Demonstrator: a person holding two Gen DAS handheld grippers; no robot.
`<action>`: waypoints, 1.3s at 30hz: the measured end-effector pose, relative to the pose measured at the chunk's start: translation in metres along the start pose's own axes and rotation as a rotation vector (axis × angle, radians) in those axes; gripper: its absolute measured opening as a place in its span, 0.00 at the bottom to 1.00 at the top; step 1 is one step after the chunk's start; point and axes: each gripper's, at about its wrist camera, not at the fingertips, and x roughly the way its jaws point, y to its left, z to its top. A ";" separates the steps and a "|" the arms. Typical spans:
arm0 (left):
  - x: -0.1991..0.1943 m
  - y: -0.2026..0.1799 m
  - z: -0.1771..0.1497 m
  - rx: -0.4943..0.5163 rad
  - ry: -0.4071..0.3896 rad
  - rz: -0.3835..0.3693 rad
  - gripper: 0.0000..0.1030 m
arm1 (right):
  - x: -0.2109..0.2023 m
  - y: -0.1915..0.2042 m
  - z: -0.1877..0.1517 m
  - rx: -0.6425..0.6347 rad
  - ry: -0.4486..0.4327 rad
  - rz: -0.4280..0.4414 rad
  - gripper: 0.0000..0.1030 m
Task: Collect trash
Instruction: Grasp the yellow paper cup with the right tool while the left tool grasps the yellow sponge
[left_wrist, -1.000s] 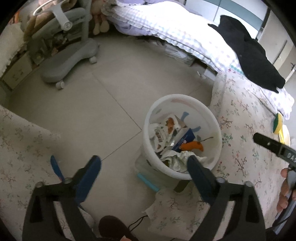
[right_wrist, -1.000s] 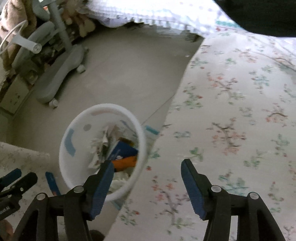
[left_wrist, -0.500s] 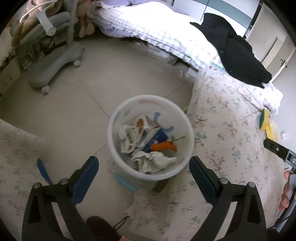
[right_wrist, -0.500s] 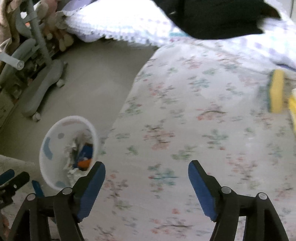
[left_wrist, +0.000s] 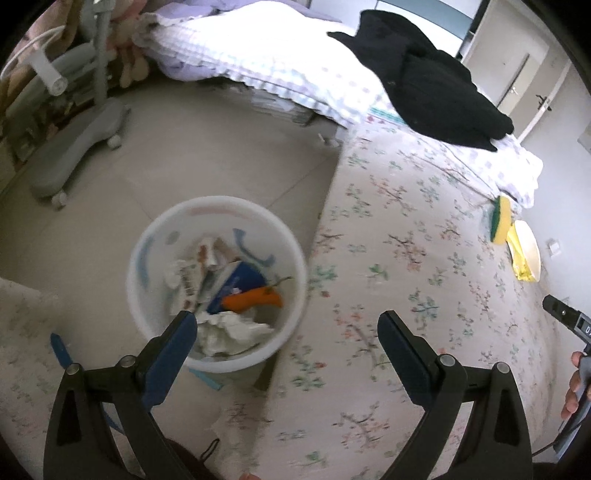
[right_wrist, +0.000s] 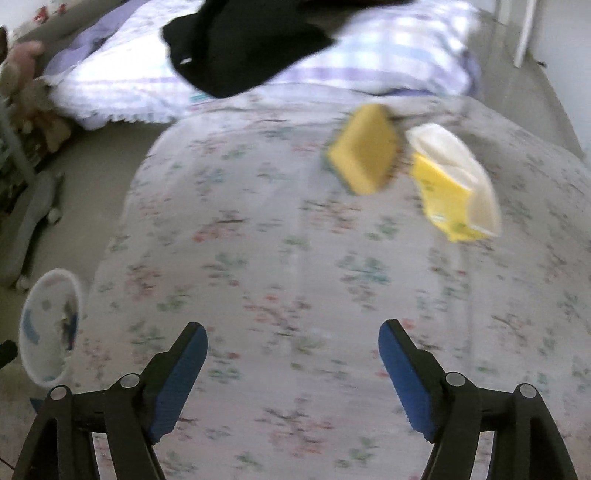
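We note both tools empty. The left gripper (left_wrist: 286, 332) stands wide open above the near rim of the white bin (left_wrist: 218, 206), nothing between its fingers. The right gripper (right_wrist: 293, 343) also has its fingers well apart, having just been opening further, with only the flowered bed cover (right_wrist: 280, 229) under them.

Change over the last second: in the right view the bin (right_wrist: 50, 325) has slid from centre to the far lower left edge, and a yellow sponge (right_wrist: 364, 153) and a yellow and white wrapper (right_wrist: 452, 184) have come into view ahead, on the bed. We judge the right hand has left the bin and is heading for these as the next trash.

The bin stands on the floor against the bed's edge, already holding crumpled paper (left_wrist: 229, 332), an orange piece (left_wrist: 251, 299) and a blue carton (left_wrist: 236, 282).

Farther off, a black garment (left_wrist: 424, 77) lies on a checked quilt (left_wrist: 266, 59).

Hard to read: the right view is motion-blurred, so we cannot tell what the wrapper is, or whether sponge and wrapper touch.
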 end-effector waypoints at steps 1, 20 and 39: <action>0.002 -0.006 0.000 0.002 0.001 -0.004 0.97 | -0.001 -0.006 0.000 0.008 0.000 -0.008 0.78; 0.032 -0.085 0.001 0.094 0.060 -0.035 0.97 | 0.040 -0.135 0.063 0.230 -0.025 -0.041 0.78; 0.094 -0.272 0.054 0.265 0.098 -0.205 0.88 | 0.073 -0.189 0.062 0.245 -0.003 0.108 0.30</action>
